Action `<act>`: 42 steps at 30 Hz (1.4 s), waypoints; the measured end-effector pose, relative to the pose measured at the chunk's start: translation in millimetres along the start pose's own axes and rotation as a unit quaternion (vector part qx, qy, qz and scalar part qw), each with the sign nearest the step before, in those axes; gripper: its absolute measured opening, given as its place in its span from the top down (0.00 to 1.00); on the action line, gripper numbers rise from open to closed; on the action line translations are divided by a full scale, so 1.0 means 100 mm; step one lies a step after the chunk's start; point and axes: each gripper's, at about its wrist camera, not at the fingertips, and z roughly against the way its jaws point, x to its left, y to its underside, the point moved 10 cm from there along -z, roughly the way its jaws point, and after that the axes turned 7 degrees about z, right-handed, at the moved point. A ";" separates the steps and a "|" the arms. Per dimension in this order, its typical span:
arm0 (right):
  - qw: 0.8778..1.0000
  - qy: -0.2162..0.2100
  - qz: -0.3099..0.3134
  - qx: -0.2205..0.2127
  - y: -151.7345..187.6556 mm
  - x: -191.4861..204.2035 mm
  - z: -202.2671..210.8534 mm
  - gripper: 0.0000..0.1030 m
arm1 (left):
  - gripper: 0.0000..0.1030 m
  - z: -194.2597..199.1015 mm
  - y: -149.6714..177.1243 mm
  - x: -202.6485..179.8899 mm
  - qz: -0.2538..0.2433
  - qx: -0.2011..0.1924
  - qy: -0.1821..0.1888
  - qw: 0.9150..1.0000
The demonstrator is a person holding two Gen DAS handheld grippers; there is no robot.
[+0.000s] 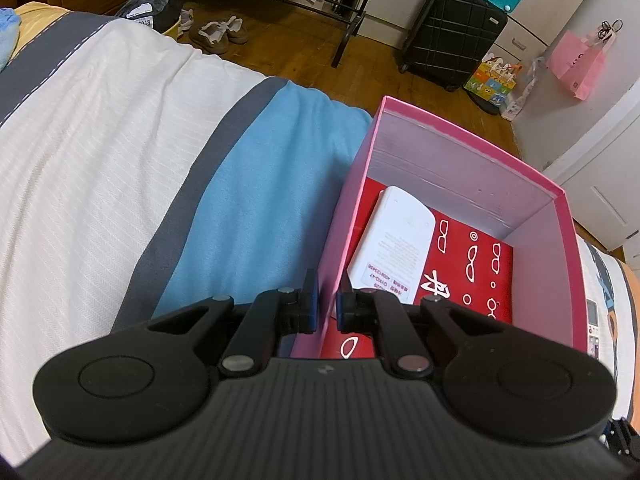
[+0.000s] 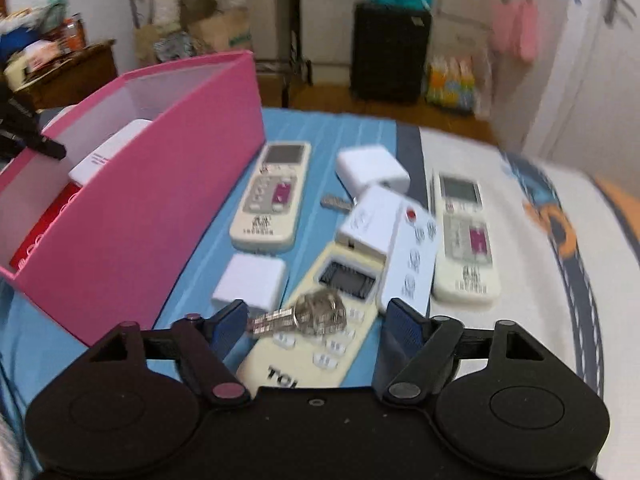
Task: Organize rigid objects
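Observation:
A pink box [image 1: 472, 148] stands on the bed with a white remote [image 1: 394, 236] lying inside on a red sheet. My left gripper [image 1: 327, 306] is shut on the box's near left wall, one finger outside and one inside. The box also shows in the right wrist view [image 2: 160, 208]. My right gripper [image 2: 316, 320] is open just above a cream remote [image 2: 320, 336] with a bunch of keys [image 2: 308, 316] on it. Beside lie two more cream remotes [image 2: 272, 196] [image 2: 466, 240], a slim white remote [image 2: 412, 260] and white chargers [image 2: 252, 284] [image 2: 372, 168].
The bed has a blue cloth [image 1: 256, 208] and a white striped cover [image 1: 100, 160]. On the floor beyond are a black suitcase [image 1: 452, 36], shoes [image 1: 218, 32] and bags. A white cabinet [image 1: 592, 120] stands at the right.

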 end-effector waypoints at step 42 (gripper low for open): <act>0.965 -0.231 -0.047 -0.117 -1.33 1.54 0.68 0.95 | 0.91 0.00 -0.01 0.08 0.016 0.009 0.026 0.999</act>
